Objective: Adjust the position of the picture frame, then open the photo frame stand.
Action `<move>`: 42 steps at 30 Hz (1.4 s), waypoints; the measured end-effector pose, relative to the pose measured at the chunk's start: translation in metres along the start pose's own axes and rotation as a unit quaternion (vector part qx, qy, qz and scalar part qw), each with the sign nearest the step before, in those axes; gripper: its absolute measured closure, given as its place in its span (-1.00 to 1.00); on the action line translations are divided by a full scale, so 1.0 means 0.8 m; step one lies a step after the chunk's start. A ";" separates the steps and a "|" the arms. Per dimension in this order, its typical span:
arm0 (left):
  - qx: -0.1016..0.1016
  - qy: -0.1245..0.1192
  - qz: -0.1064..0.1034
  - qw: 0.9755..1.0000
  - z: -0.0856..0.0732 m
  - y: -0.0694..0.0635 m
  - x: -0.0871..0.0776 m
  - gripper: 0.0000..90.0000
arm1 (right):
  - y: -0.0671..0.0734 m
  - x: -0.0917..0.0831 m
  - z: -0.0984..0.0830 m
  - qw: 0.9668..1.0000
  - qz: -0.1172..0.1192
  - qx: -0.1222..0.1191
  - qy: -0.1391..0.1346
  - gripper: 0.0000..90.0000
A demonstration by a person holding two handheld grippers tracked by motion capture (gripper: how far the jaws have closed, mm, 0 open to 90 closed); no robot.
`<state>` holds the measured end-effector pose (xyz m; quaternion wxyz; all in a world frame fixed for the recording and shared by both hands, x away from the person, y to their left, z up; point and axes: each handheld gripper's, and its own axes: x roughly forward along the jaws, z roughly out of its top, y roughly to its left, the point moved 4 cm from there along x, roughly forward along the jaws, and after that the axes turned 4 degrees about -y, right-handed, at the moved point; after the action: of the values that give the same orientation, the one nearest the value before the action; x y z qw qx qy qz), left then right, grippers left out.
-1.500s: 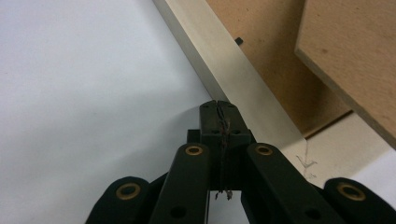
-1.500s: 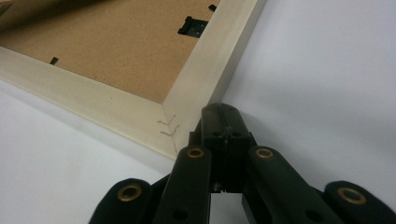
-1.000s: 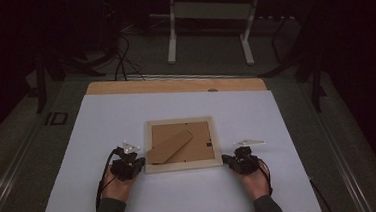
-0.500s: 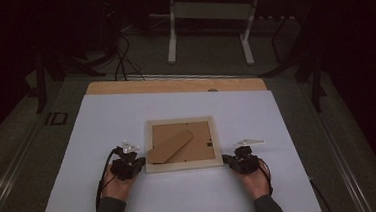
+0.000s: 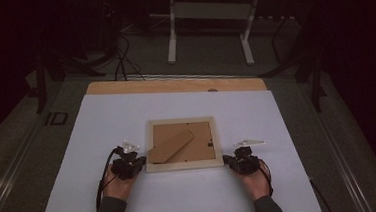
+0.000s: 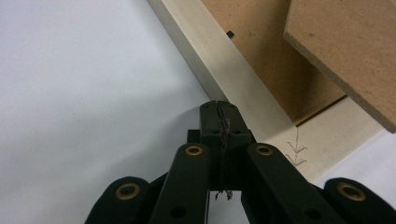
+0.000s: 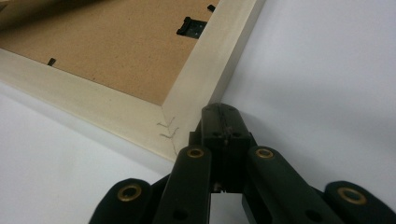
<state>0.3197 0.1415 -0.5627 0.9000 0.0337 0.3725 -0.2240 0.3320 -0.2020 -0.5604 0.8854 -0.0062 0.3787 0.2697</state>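
Note:
A pale wooden picture frame [image 5: 182, 165] lies face down on the white table sheet [image 5: 176, 112], its brown backing board [image 5: 199, 145] up and its brown easel stand [image 5: 171, 146] lying slantwise. My left gripper [image 5: 141, 162] rests at the frame's near left corner, jaws shut with nothing between them; in the left gripper view its tips [image 6: 218, 106] sit against the frame's pale edge [image 6: 219, 74]. My right gripper [image 5: 228, 161] is at the near right corner, also shut and empty, its tips [image 7: 219, 111] beside the frame's corner [image 7: 187, 116].
A wooden table edge [image 5: 174, 85] shows beyond the white sheet. Small black clips [image 7: 191, 26] hold the backing board. White table legs [image 5: 171, 37] and cables stand on the dark floor behind the table.

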 end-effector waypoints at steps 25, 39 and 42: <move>-0.002 -0.023 -0.003 1.000 0.007 0.012 -0.016 0.76 | -0.004 -0.012 0.009 0.999 -0.003 -0.023 -0.024 0.96; 0.000 -0.056 -0.005 0.998 0.019 0.019 -0.041 0.36 | -0.011 -0.021 0.014 0.999 -0.005 -0.019 -0.037 0.93; -0.008 -0.063 -0.012 0.998 0.020 0.021 -0.045 0.29 | -0.012 -0.024 0.015 0.999 -0.006 -0.017 -0.041 0.91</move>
<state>0.3150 0.1663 -0.5281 0.9190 0.0077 0.3176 -0.2333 0.3341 -0.2165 -0.5409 0.9013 -0.0127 0.3377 0.2709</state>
